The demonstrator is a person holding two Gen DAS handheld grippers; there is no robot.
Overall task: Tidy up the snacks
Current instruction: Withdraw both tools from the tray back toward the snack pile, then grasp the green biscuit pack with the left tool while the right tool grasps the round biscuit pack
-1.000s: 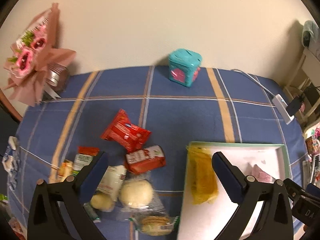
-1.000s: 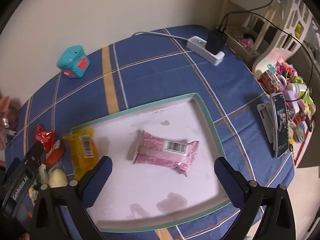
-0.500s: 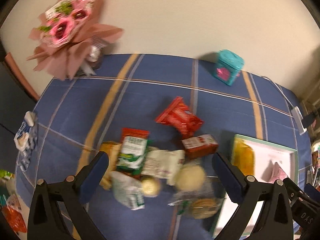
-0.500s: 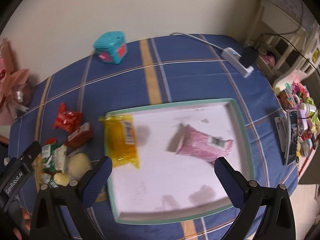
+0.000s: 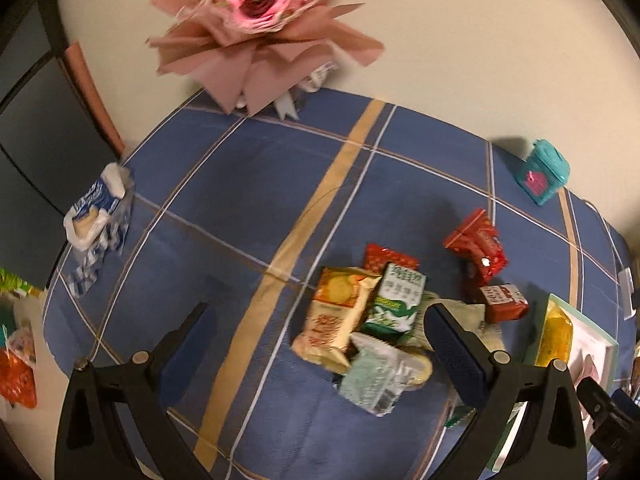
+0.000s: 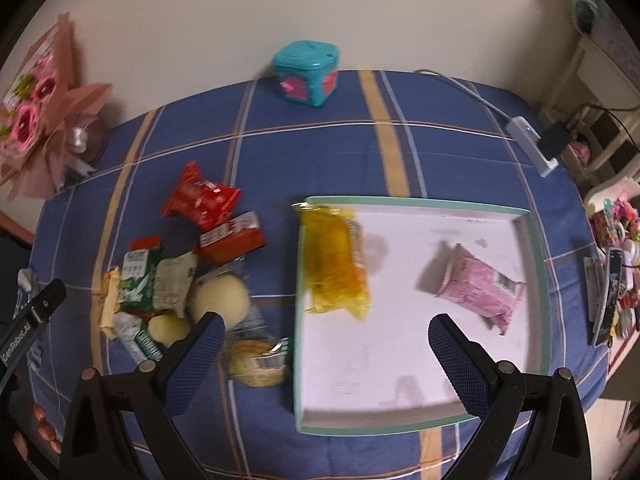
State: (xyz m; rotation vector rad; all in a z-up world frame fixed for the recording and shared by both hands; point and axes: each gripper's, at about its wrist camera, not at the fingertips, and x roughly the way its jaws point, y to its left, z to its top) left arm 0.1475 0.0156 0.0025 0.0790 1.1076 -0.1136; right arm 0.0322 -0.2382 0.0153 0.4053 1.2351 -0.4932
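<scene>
A white tray with a teal rim point(image 6: 536, 264) lies on the blue checked tablecloth; it shows at the right edge of the left wrist view point(image 5: 600, 360). In it are a yellow packet point(image 6: 334, 264) and a pink packet point(image 6: 480, 286). A pile of snacks point(image 5: 372, 320) lies left of the tray: a red bag point(image 6: 200, 198), a red box point(image 6: 232, 236), green-white packets point(image 6: 136, 276), round buns point(image 6: 220, 298), a biscuit pack point(image 6: 256, 360). My left gripper point(image 5: 316, 344) is open above the pile's left side. My right gripper point(image 6: 320, 364) is open over the tray's near left edge.
A teal cube box point(image 6: 308, 72) stands at the table's far edge. A pink flower bouquet point(image 5: 256, 28) stands at the far left. A blue-white tissue pack point(image 5: 100, 208) lies near the left edge. A white power strip with plug point(image 6: 536, 144) and a phone point(image 6: 608, 292) are at right.
Both grippers have swung left. The left view now takes in the snack pile and bouquet rather than the tray. The right view now covers the tray's left side and the pile. Both stay open.
</scene>
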